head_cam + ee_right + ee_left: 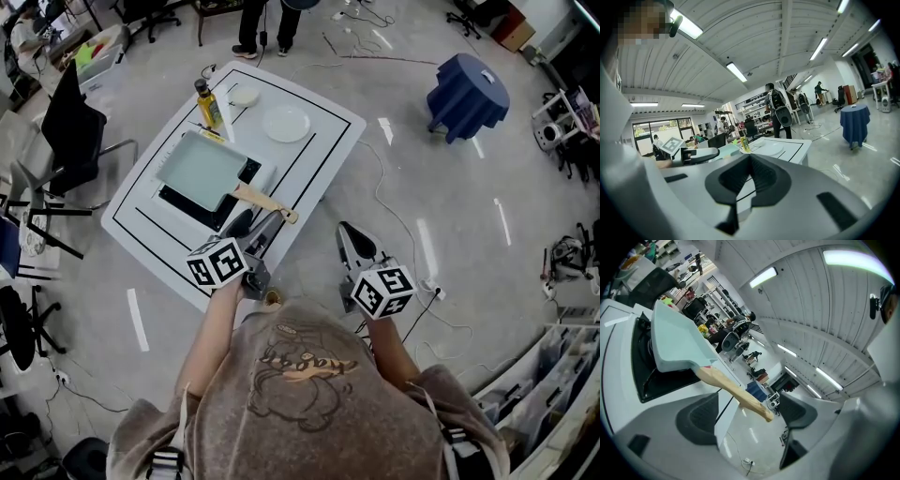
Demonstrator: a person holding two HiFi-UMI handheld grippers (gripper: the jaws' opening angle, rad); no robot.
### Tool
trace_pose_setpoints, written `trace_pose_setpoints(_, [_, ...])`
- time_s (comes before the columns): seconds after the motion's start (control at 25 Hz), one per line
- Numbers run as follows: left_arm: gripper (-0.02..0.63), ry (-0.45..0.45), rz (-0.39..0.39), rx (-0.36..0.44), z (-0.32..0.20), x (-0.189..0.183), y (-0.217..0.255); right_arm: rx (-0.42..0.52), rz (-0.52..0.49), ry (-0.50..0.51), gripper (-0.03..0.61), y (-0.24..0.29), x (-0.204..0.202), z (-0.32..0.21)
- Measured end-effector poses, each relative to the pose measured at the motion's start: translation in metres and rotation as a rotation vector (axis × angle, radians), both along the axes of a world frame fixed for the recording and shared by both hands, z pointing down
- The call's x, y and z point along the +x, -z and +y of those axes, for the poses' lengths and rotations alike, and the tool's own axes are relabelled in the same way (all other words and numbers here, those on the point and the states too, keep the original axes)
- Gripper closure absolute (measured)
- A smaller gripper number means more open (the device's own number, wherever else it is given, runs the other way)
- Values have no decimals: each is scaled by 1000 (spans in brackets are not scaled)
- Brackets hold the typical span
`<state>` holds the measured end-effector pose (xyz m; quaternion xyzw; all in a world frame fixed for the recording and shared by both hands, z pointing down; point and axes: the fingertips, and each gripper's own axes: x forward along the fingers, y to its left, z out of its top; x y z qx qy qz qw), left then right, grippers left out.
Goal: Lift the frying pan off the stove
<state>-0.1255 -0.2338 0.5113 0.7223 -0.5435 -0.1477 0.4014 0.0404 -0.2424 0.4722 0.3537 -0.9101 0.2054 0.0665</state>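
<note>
Seeing frying pan [199,169]: square, pale mint, sitting flat on the black stove [187,208]. Not lifted. Stove on the left part of the white surface [323,141], close to the edge nearest the person. Wooden handle [265,201] angled toward that edge, tip poking just past it over the floor.

Got left tool [254,223] wide open, lined up with the handle, one jaw each side of the tip. Checked in left gripper view: pads [698,418] clear of the wood on both sides, no contact, nothing gripped. Only the last bit of the handle between the jaws, pan body well ahead of them.

Got right tool [349,236] fully closed, confirmed in right gripper view, nothing between the jaws. Held off the surface beside the near edge, right of the left tool, well apart from pan and handle.

Also on the surface:
- oil bottle [208,103] upright near the far corner, just beyond the pan's far corner
- small white dish [244,96] beside the bottle
- larger white plate [286,123] a little further toward the right-hand corner

Off the surface:
- blue-draped stool [467,94] on the floor past the right-hand corner
- black chair [70,127] by the left edge
- cables [403,234] trailing over the floor
- someone standing [262,28] beyond the far corner
</note>
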Motion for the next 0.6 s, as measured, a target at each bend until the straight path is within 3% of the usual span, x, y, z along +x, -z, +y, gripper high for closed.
trace_pose_setpoints(0.6, [216,43,185,-36,-25,1,-16,-12,8,-35,578,-4,16,-12])
